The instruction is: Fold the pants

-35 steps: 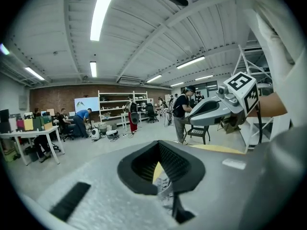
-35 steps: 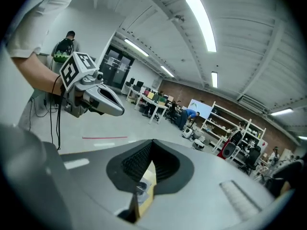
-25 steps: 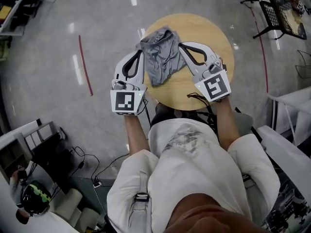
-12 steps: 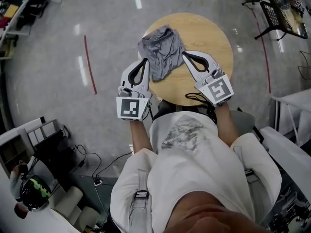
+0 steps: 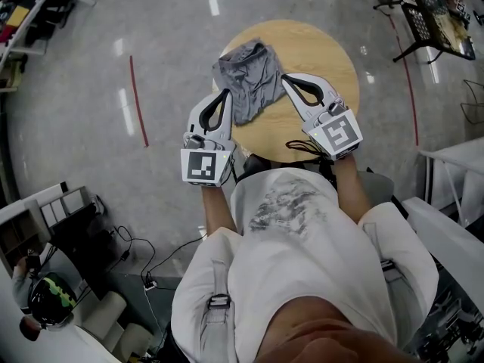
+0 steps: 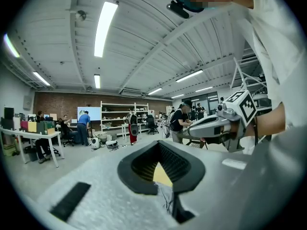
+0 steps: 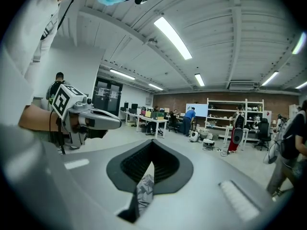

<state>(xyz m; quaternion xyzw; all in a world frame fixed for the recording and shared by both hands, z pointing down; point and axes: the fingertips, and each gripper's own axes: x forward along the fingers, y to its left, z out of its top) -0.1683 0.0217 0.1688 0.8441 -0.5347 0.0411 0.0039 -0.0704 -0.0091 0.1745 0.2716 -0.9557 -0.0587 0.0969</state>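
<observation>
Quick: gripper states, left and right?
Left gripper: closed, tip at the pants edge; grip on fabric unclear.
Right gripper: closed, tip at the pants edge; grip on fabric unclear.

Left gripper (image 5: 226, 94), right gripper (image 5: 285, 79) — fingers closed, level

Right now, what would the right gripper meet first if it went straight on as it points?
Most likely the grey pants: the shut right gripper has its tip beside their right edge and aims across them. Its height above the table is unclear, so it might pass just over.
</observation>
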